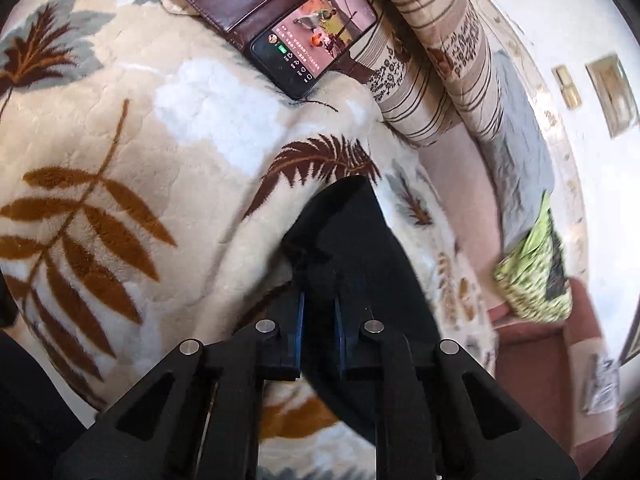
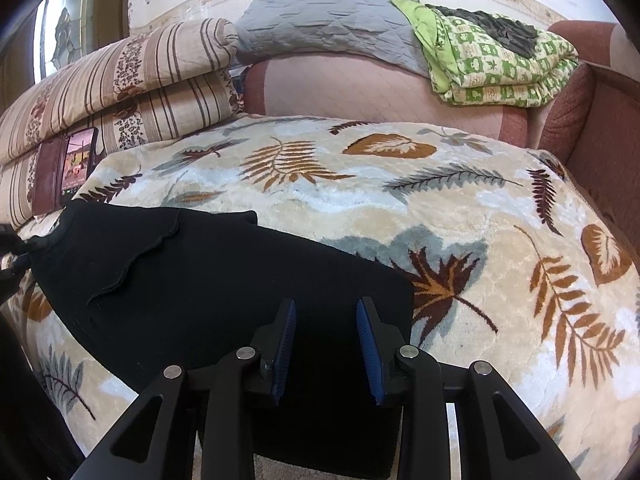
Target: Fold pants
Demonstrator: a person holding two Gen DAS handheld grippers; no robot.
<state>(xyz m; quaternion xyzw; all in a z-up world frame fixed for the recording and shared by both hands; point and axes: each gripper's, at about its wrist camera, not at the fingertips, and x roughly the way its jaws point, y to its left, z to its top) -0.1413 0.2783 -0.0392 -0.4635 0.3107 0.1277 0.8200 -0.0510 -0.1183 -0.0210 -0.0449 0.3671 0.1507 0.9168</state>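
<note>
The black pants (image 2: 224, 276) lie spread on a leaf-patterned blanket (image 2: 460, 216), reaching from the left edge to the lower middle of the right wrist view. My right gripper (image 2: 326, 312) hangs over their near end with its blue pads apart and nothing between them. In the left wrist view the left gripper (image 1: 319, 304) has its jaws closed on a fold of the black pants (image 1: 352, 240), which rises up between the blue pads.
A phone (image 1: 316, 36) with a lit screen in a brown wallet case lies against a striped folded quilt (image 2: 120, 76). A grey pad (image 2: 332, 20) and a green patterned quilt (image 2: 500, 68) sit on the pink sofa back (image 2: 360, 84).
</note>
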